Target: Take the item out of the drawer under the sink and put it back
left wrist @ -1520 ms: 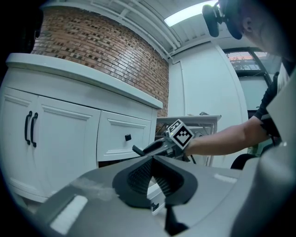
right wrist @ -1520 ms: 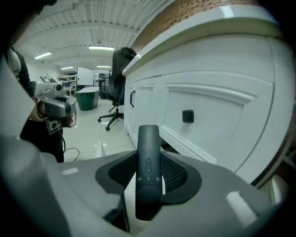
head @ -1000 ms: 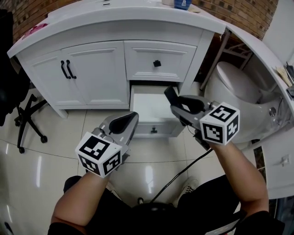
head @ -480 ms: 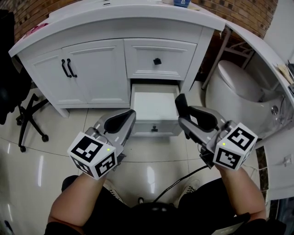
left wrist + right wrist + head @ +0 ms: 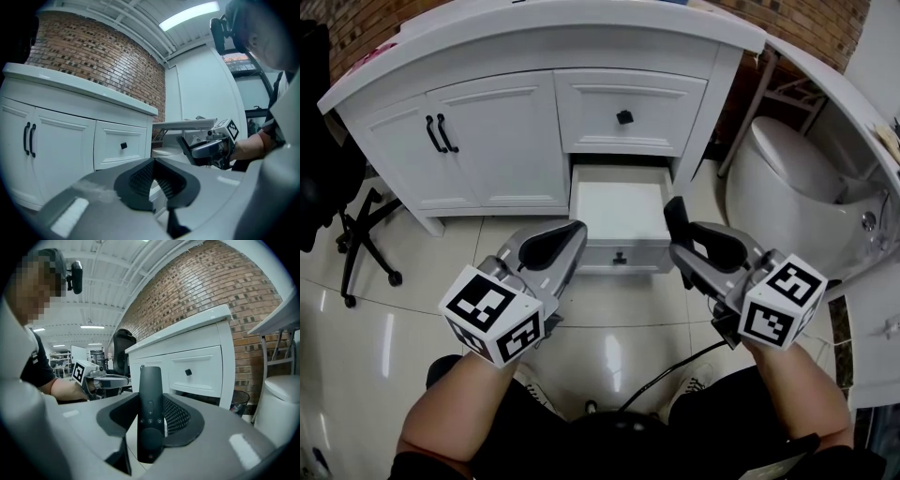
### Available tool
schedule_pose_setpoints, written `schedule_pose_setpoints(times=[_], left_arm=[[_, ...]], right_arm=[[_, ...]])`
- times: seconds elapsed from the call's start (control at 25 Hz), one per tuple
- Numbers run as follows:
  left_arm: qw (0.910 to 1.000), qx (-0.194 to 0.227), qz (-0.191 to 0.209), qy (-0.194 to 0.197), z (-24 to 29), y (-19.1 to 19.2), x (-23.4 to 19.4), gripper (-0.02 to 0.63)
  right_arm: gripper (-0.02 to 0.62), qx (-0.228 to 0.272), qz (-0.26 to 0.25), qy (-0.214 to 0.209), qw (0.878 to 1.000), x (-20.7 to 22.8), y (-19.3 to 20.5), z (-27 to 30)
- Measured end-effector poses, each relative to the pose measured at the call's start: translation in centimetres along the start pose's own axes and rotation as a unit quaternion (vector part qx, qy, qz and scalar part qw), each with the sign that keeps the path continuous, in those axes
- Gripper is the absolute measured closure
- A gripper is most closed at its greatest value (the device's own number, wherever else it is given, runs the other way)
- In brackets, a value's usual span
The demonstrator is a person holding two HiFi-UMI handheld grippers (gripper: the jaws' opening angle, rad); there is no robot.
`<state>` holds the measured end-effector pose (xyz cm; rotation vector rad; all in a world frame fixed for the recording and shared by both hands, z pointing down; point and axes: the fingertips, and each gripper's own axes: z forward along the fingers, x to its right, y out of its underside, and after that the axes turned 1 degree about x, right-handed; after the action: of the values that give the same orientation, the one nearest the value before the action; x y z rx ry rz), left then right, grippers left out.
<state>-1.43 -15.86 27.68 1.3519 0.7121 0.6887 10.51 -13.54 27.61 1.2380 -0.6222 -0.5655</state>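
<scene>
The lower drawer (image 5: 621, 208) of the white vanity stands pulled open, and its white inside shows bare. My right gripper (image 5: 680, 246) hovers just off the drawer's right front corner, shut on a slim black remote control (image 5: 150, 413). The remote's end (image 5: 674, 216) sticks up past the fingertips toward the drawer. My left gripper (image 5: 570, 246) hangs level at the drawer's left front corner, with its ribbed pads (image 5: 143, 178) together and nothing between them. Each gripper shows in the other's view: the right gripper (image 5: 206, 150) and the left gripper (image 5: 112, 379).
The upper drawer (image 5: 628, 114) with its black knob is closed, as are the cabinet doors (image 5: 478, 141) to its left. A white toilet (image 5: 787, 187) stands close on the right. An office chair base (image 5: 352, 239) sits left. The floor is glossy tile, and a cable (image 5: 675, 361) trails between my legs.
My right gripper has drawn back from over the open drawer toward me and to the right, carrying the remote. The left gripper has stayed about where it was.
</scene>
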Motion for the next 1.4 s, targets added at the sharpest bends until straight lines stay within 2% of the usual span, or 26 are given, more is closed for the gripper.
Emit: schedule_pose_setpoints(times=[0.24, 0.6, 1.4], left_arm=[[1.0, -0.005, 0.003, 0.007, 0.06, 0.12, 0.21, 0.601], [0.9999, -0.001, -0.001, -0.01, -0.23, -0.02, -0.42, 0.6], [0.9999, -0.001, 0.002, -0.01, -0.27, -0.04, -0.31, 0.6]], right_arm=[[0.43, -0.003, -0.018, -0.005, 1.0, -0.54, -0.05, 0.13], [0.43, -0.008, -0.017, -0.007, 1.0, -0.57, 0.15, 0.32], [0.43, -0.012, -0.016, -0.011, 1.0, -0.46, 0.31, 0.42]])
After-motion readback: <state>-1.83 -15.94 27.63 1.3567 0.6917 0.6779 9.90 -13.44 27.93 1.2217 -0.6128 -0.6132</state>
